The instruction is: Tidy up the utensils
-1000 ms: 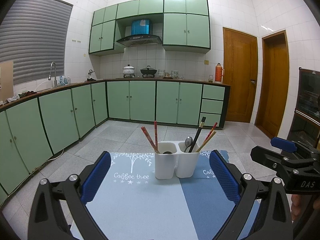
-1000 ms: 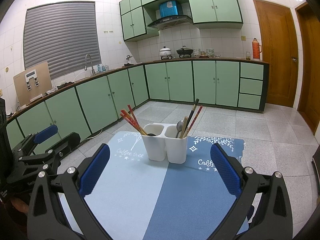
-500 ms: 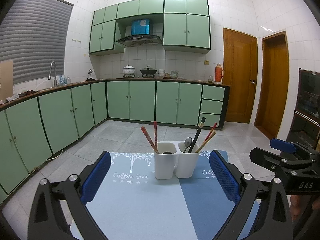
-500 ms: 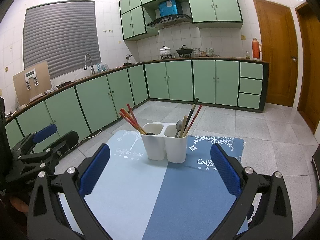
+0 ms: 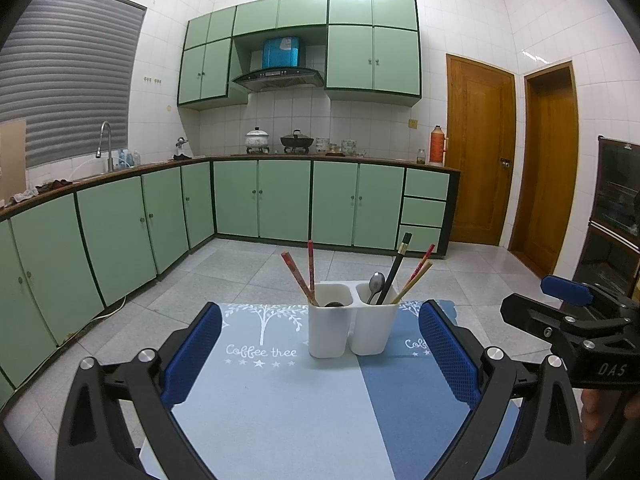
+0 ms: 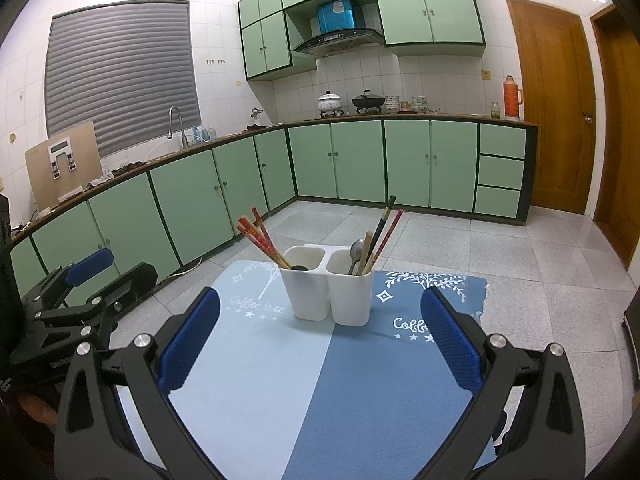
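Observation:
A white two-compartment utensil holder [image 5: 352, 326] [image 6: 330, 290] stands on a blue two-tone placemat [image 5: 288, 408] [image 6: 320, 392]. Its left compartment holds red chopsticks [image 5: 300, 278] [image 6: 260, 236] and a dark spoon bowl. Its right compartment holds a metal spoon [image 5: 376, 284] [image 6: 356, 250], a black chopstick [image 5: 396, 268] and more chopsticks. My left gripper [image 5: 320, 354] is open and empty, well short of the holder. My right gripper [image 6: 320, 342] is open and empty too, also short of it. Each gripper shows at the edge of the other's view.
The mat lies on a small table with tiled floor [image 5: 240, 276] beyond. Green kitchen cabinets [image 5: 280, 200] line the left and back walls. Wooden doors [image 5: 480, 152] stand at the right. A dark cabinet [image 5: 616, 208] stands at the far right.
Both grippers have barely moved; the right wrist view has shifted slightly. The holder and utensils are unchanged.

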The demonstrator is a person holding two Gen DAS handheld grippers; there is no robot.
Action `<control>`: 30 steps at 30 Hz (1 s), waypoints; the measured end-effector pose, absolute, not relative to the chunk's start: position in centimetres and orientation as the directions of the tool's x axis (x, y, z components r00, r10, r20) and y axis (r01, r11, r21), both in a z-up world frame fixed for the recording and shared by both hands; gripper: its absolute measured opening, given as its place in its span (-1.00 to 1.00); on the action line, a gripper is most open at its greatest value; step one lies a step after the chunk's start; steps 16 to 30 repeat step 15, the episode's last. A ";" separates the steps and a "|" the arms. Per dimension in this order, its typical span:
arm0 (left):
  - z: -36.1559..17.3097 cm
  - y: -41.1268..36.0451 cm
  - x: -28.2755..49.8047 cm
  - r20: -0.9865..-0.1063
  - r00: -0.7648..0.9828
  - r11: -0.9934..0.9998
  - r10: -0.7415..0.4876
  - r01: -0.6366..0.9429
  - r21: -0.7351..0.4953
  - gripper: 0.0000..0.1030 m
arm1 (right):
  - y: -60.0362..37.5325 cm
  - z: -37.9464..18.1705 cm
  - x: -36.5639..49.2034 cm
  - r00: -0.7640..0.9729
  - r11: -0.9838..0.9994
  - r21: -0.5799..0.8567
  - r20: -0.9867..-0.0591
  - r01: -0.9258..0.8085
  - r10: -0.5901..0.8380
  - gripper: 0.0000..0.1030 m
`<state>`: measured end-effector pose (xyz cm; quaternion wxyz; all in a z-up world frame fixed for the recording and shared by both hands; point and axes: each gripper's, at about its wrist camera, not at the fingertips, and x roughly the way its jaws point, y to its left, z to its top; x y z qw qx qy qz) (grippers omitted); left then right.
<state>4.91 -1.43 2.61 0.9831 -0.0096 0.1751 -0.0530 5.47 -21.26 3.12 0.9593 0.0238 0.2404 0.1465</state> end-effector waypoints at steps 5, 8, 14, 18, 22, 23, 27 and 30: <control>2.5 -1.7 5.0 -0.344 0.933 0.994 -0.105 0.098 -0.039 0.88 | -21.4 3.1 5.6 0.841 0.956 0.116 -0.456 -0.270 0.292 0.89; 2.5 -1.8 5.1 -0.344 0.933 0.994 -0.106 0.097 -0.045 0.88 | -21.4 3.1 5.6 0.841 0.956 0.117 -0.455 -0.269 0.292 0.89; 2.3 -1.9 5.2 -0.349 0.931 0.994 -0.105 0.095 -0.046 0.88 | -21.7 2.9 5.7 0.840 0.957 0.119 -0.457 -0.266 0.291 0.89; 2.3 -2.0 5.1 -0.350 0.931 0.994 -0.105 0.094 -0.047 0.88 | -21.7 2.8 5.7 0.840 0.957 0.119 -0.458 -0.266 0.290 0.89; 2.3 -2.0 5.1 -0.350 0.931 0.994 -0.105 0.094 -0.047 0.88 | -21.7 2.8 5.7 0.840 0.957 0.119 -0.458 -0.266 0.290 0.89; 2.3 -2.0 5.1 -0.350 0.931 0.994 -0.105 0.094 -0.047 0.88 | -21.7 2.8 5.7 0.840 0.957 0.119 -0.458 -0.266 0.290 0.89; 2.3 -2.0 5.1 -0.350 0.931 0.994 -0.105 0.094 -0.047 0.88 | -21.7 2.8 5.7 0.840 0.957 0.119 -0.458 -0.266 0.290 0.89; 2.3 -2.0 5.1 -0.350 0.931 0.994 -0.105 0.094 -0.047 0.88 | -21.7 2.8 5.7 0.840 0.957 0.119 -0.458 -0.266 0.290 0.89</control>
